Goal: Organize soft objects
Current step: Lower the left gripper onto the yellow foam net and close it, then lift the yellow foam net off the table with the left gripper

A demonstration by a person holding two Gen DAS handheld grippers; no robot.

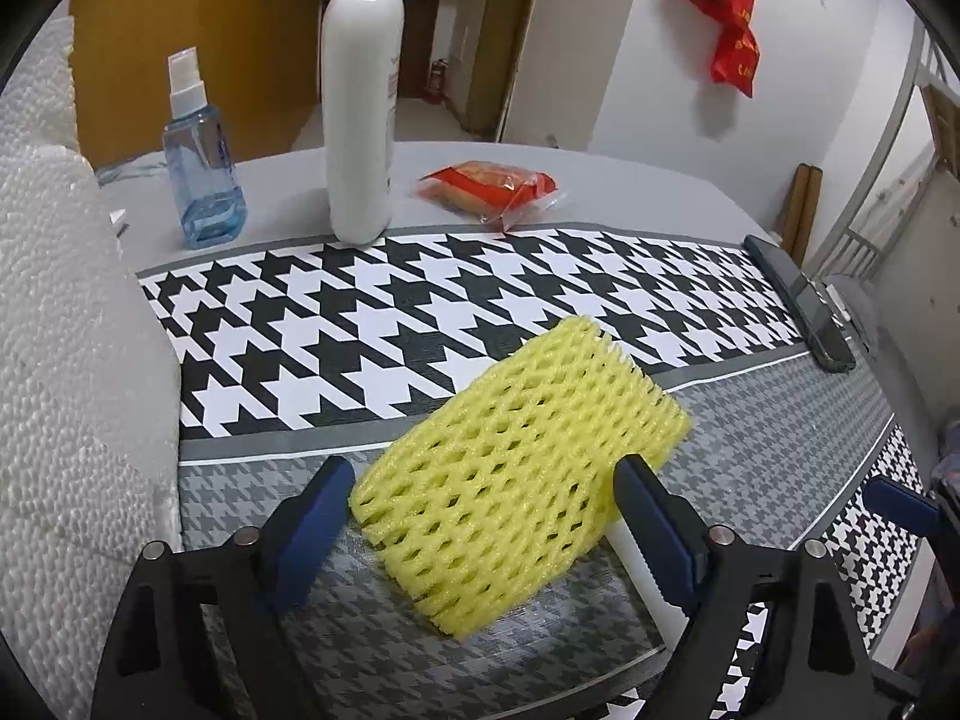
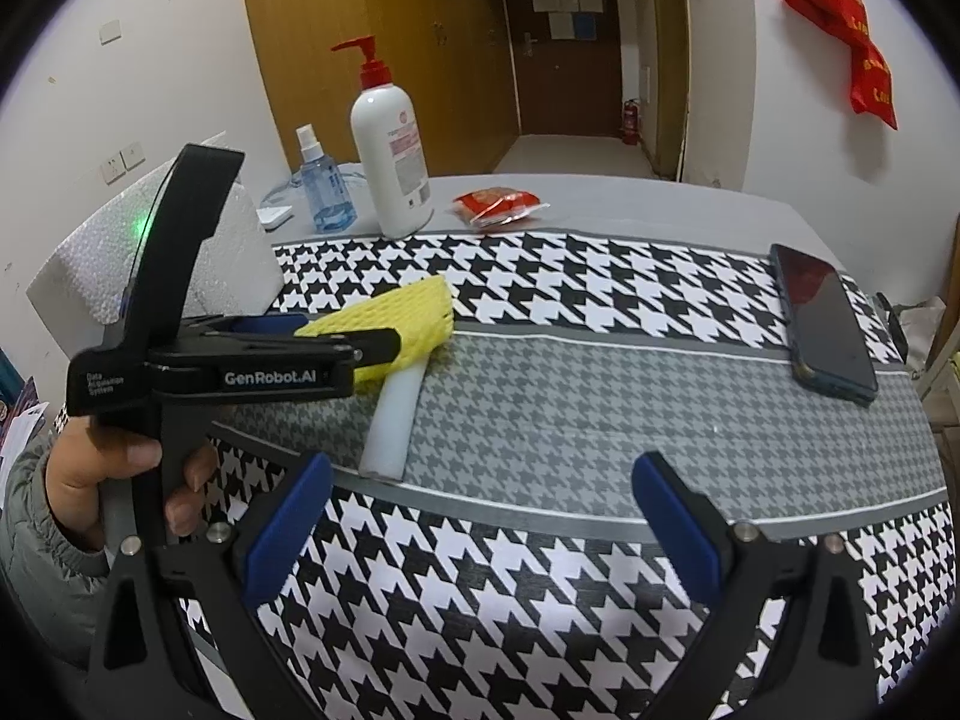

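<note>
Left tongs (image 1: 480,516), spread wide, straddle a yellow foam mesh sleeve (image 1: 516,462) whose long axis runs toward one o'clock, while the released right tongs (image 2: 480,516) hang farther back over the tabletop (image 2: 600,408).

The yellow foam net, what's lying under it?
A white foam tube runs under the yellow foam net, its near end sticking out on the grey-patterned table mat. The tube's far end is covered by the net, so anything else beneath stays hidden.
</note>
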